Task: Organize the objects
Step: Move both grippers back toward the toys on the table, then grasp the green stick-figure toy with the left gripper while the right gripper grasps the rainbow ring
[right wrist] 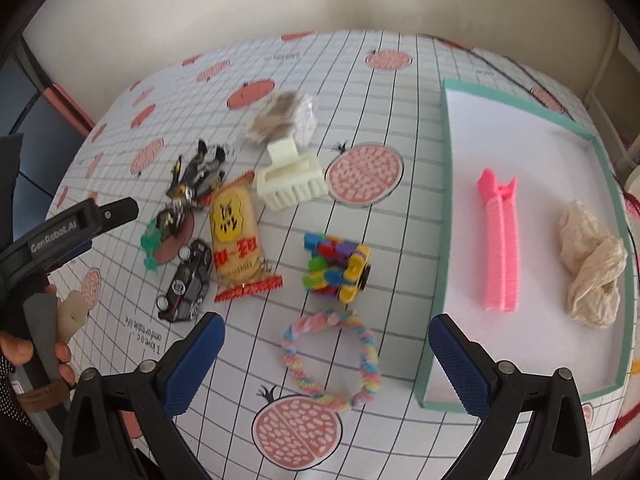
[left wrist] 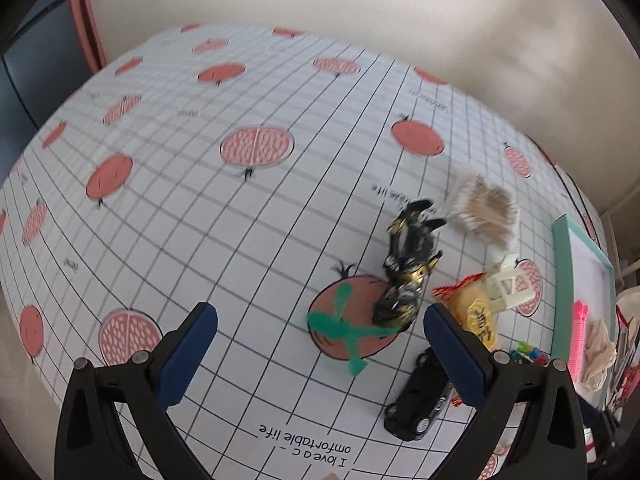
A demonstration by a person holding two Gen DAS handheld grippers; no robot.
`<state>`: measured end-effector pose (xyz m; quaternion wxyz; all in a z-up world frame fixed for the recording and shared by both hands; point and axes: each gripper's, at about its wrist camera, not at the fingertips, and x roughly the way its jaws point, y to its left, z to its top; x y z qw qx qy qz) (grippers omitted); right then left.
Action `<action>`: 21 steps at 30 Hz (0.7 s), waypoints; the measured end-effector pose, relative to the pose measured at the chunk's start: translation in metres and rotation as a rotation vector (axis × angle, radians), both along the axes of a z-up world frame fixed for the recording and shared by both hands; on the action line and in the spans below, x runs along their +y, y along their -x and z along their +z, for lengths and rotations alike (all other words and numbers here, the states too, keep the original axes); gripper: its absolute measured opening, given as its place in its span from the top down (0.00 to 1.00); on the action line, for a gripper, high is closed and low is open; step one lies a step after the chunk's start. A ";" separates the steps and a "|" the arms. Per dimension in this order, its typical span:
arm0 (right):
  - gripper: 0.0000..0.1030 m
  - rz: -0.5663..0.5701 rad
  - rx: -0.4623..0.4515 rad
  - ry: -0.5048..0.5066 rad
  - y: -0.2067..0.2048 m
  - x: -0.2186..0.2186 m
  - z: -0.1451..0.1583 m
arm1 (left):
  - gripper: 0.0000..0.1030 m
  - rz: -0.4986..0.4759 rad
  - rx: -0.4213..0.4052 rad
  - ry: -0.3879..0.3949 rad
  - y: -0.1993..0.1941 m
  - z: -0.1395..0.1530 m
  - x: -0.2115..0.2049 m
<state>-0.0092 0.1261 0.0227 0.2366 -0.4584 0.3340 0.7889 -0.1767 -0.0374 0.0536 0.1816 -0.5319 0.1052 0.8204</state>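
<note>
Left wrist: left gripper has jaws wide apart, nothing between them, hovering over the tabletop. Green toy figure lies dead ahead between the fingers, black-gold figure just past it, both leaning toward the far right. Black toy car sits partly behind the right finger. Snack packet and cream hair claw are further right; teal tray is along the right edge. The far-left half of the cloth is open, with plenty of swing room.

Right wrist: right gripper also spread, empty. Pastel braided ring lies right between its fingers, flat, near the front edge, making it my guess for the next pick. Colourful block toy is just beyond. Tray wall is close on the right, with the pink clip and crumpled beige bag already inside, long axis of the clip pointing away. The tray's near-left floor is free. Right hand is clearly nearer to ring and tray; it needs a short lift over the wall.
</note>
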 end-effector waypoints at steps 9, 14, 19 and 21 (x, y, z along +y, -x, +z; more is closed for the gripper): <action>0.00 0.108 -0.106 0.026 0.008 -0.012 -0.019 | 0.00 -0.042 -0.028 0.086 -0.005 -0.021 0.011; 0.00 0.157 -0.142 0.023 0.009 -0.016 -0.025 | 0.00 -0.061 -0.023 0.112 -0.002 -0.030 0.011; 0.00 0.191 -0.170 -0.004 0.010 -0.021 -0.027 | 0.00 -0.062 -0.024 0.116 0.000 -0.036 0.011; 0.00 0.203 -0.174 -0.009 0.011 -0.022 -0.027 | 0.01 -0.063 -0.016 0.124 -0.001 -0.037 0.012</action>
